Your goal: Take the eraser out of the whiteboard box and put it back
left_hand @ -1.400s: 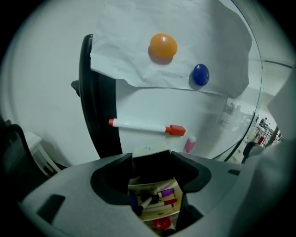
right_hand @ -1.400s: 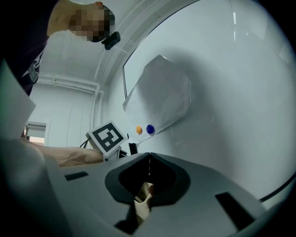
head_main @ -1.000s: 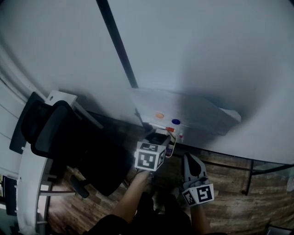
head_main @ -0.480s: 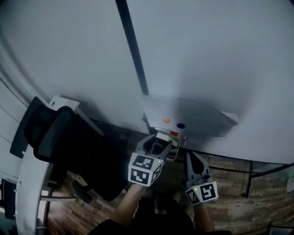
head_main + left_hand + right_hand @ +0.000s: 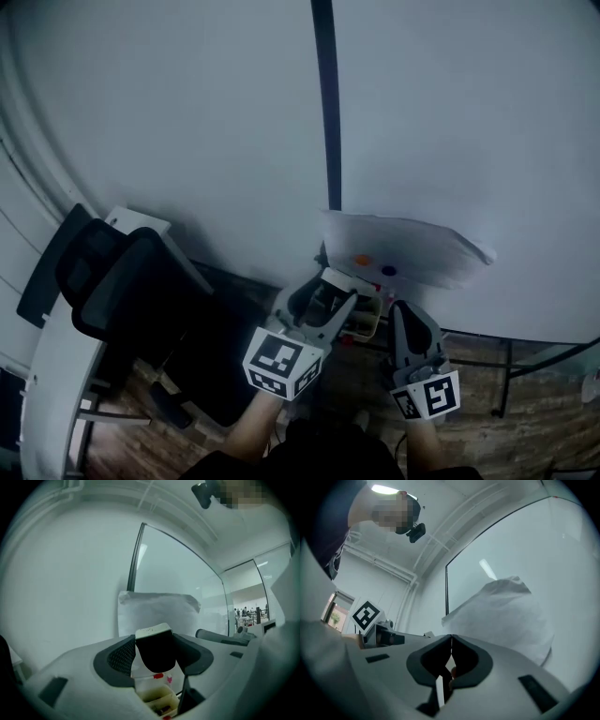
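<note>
The eraser [image 5: 155,648], a black block with a white top, sits clamped between the jaws of my left gripper [image 5: 154,654]. In the head view the same eraser [image 5: 330,292] is held by the left gripper [image 5: 323,298] just left of the clear whiteboard box [image 5: 366,319], which hangs on the wall below a white sheet [image 5: 408,248]. The box [image 5: 157,698] shows under the eraser, with markers inside. My right gripper [image 5: 415,328] hangs to the right of the box, and the right gripper [image 5: 451,659] has its jaws pressed together with nothing between them.
A black office chair [image 5: 141,300] and a white desk edge [image 5: 52,394] stand at the left. The whiteboard wall [image 5: 187,122] has a dark vertical frame strip [image 5: 326,103]. Orange and blue magnets [image 5: 362,260] sit on the sheet. Wooden floor [image 5: 525,422] lies below.
The view has swung so the strip and sheet sit further right. My left gripper, holding the eraser, has drawn back and down from the box. The right gripper stays beside it.
</note>
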